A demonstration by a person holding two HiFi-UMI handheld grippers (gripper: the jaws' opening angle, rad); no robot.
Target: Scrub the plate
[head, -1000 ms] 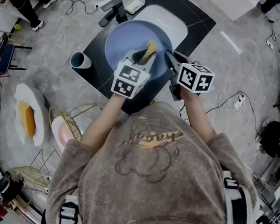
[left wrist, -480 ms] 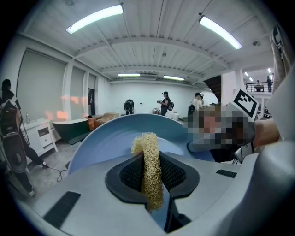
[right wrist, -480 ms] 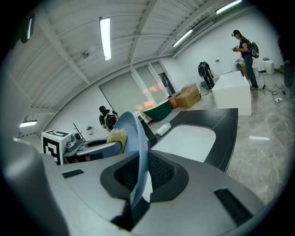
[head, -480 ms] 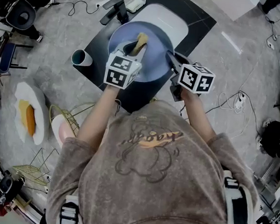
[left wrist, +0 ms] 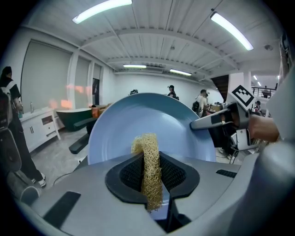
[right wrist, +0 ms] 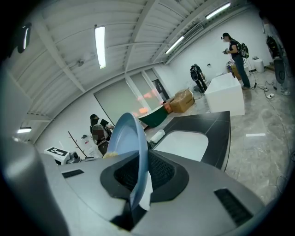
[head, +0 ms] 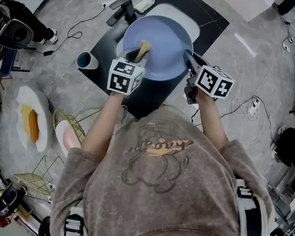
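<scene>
A light blue plate [head: 159, 46] is held up over the white sink [head: 190, 21]. My right gripper [head: 189, 59] is shut on the plate's right rim; the rim [right wrist: 136, 184] runs edge-on between its jaws. My left gripper [head: 135, 54] is shut on a tan loofah scrubber [head: 142, 49], which touches the plate's left part. In the left gripper view the loofah scrubber [left wrist: 148, 168] stands clamped between the jaws in front of the plate [left wrist: 152, 124], and the right gripper [left wrist: 216, 120] shows at the plate's right edge.
A black counter [head: 118, 44] surrounds the sink, with a dark faucet [head: 119, 8] and a soap dish [head: 143, 3] at the far side. A teal cup [head: 85, 60] stands to the left. A wire rack [head: 71, 128] and a white dish with orange food [head: 30, 119] lie lower left. Cables [head: 244, 106] trail at right.
The plate and right gripper have shifted up and slightly right. My left gripper with the loofah has moved left and up across the plate's face.
</scene>
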